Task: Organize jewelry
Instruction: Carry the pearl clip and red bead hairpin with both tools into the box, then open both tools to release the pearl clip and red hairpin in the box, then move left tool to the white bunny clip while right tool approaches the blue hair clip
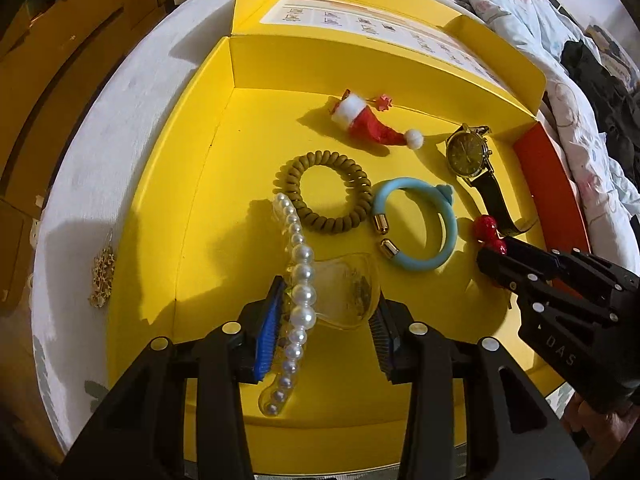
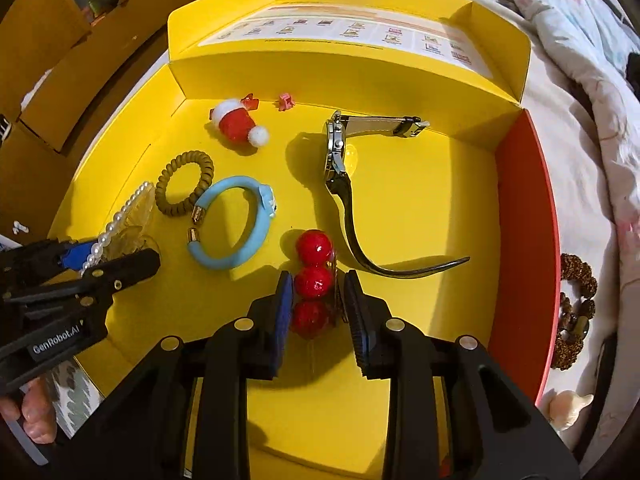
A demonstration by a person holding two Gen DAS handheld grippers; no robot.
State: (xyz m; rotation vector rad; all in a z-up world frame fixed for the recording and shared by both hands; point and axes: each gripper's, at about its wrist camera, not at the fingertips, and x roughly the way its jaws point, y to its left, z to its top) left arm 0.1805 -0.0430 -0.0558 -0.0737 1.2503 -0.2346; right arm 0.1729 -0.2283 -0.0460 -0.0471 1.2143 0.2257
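Note:
An open yellow box (image 1: 200, 200) holds the jewelry. My left gripper (image 1: 330, 292) is shut on a clear hair clip lined with pearls (image 1: 300, 276), low over the near left of the box floor. My right gripper (image 2: 319, 280) stands open around a clip of three red beads (image 2: 314, 246). Its left pad touches the beads and its right pad stands slightly off them. Lying in the box are a Santa hat clip (image 1: 368, 124), an olive coil hair tie (image 1: 320, 192), a light blue bracelet (image 1: 416, 224) and a wristwatch (image 1: 470, 152).
A gold snowflake brooch (image 1: 102, 276) lies on the white surface left of the box. A brown beaded band (image 2: 576, 304) and a pale figurine (image 2: 568, 406) lie right of the box's red side wall (image 2: 528, 240). Rumpled bedding (image 1: 560, 40) lies beyond. A tiny pink clip (image 2: 285, 101) sits by the back wall.

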